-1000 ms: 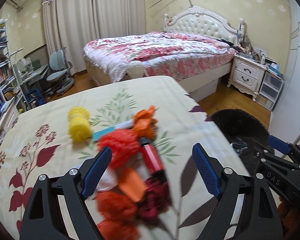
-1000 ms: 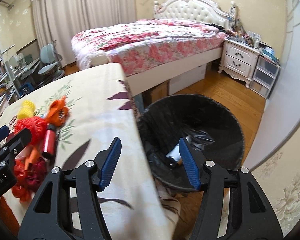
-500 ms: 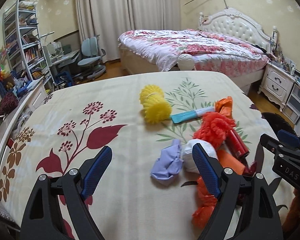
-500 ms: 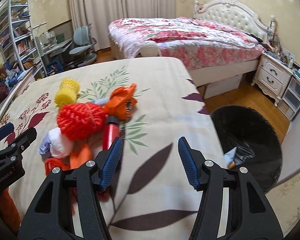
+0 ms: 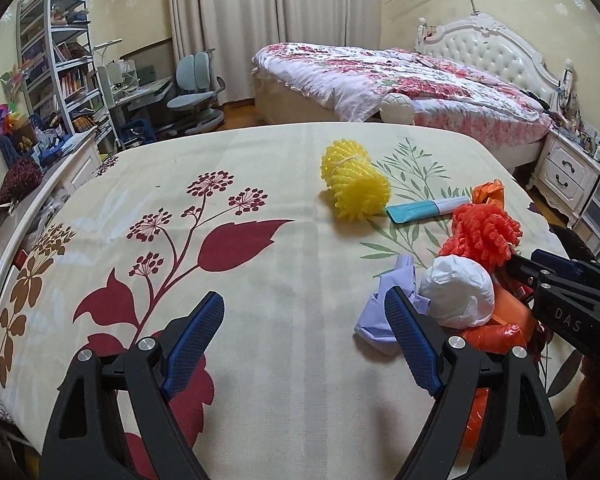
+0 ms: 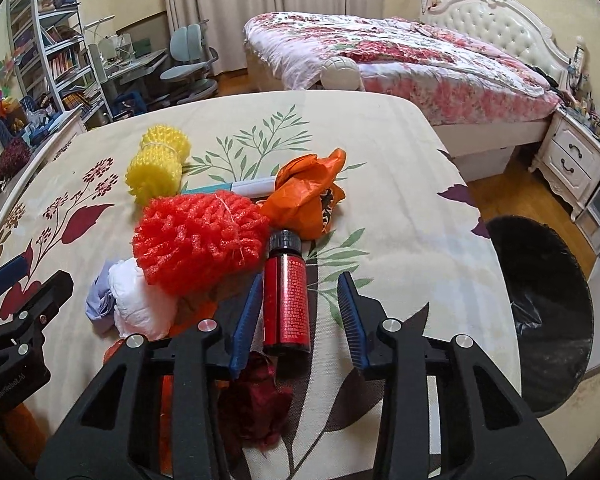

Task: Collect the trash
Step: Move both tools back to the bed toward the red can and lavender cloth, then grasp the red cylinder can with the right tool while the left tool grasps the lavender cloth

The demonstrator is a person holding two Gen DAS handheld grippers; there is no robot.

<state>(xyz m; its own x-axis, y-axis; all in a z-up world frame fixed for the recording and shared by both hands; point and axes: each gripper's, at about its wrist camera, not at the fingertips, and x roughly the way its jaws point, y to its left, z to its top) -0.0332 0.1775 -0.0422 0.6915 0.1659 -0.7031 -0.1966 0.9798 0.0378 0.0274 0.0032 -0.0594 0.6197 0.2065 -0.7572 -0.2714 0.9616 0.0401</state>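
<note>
The right gripper has just been narrowing its jaws around the small red bottle with a black cap, which lies on the floral bedspread. One pad sits against its side, the other not yet touching. Squeezing mid-body should keep it from rolling. The left gripper hangs wide apart and empty beside the crumpled lilac paper. The black-lined waste bin waits just past the bed's edge.

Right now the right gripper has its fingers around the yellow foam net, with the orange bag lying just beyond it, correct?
Not quite. In the right wrist view the right gripper has its fingers around the red bottle, not the yellow foam net. Its jaws have just been closing. The orange bag does lie just beyond.
</note>
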